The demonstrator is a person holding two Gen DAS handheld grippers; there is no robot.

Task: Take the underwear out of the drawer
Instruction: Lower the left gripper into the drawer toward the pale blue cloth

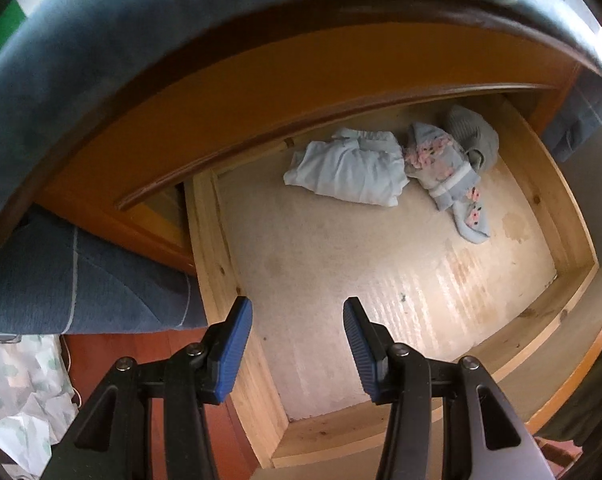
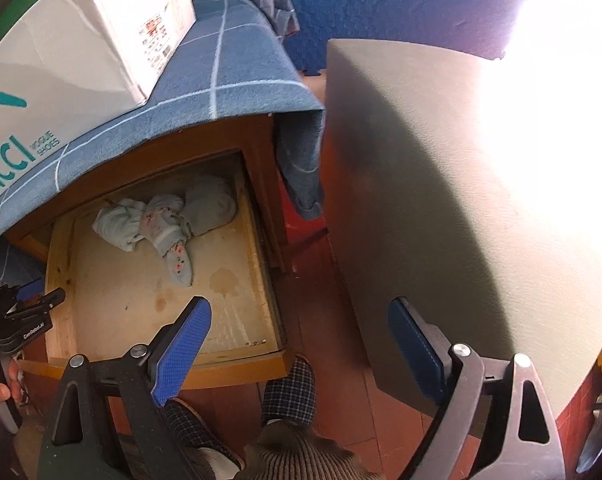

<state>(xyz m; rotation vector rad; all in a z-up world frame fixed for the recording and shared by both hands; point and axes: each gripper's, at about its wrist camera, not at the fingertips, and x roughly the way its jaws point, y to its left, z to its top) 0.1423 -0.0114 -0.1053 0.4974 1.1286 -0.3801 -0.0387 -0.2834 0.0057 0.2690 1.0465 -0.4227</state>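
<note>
The wooden drawer is pulled out, and its pale liner is mostly bare. At its back lie three garments together: a folded white one, a grey one with pink flowers and a grey knit one. My left gripper hangs over the drawer's near part, open, nothing between its blue pads. The right wrist view shows the same drawer with the white, flowered and grey garments. My right gripper stands wide open and empty above the drawer's front right corner.
A blue checked cloth covers the cabinet top, with a white shoe box on it. A large grey-green panel stands close on the right. A person's checked slippers rest on the red floor before the drawer. Patterned paper lies left.
</note>
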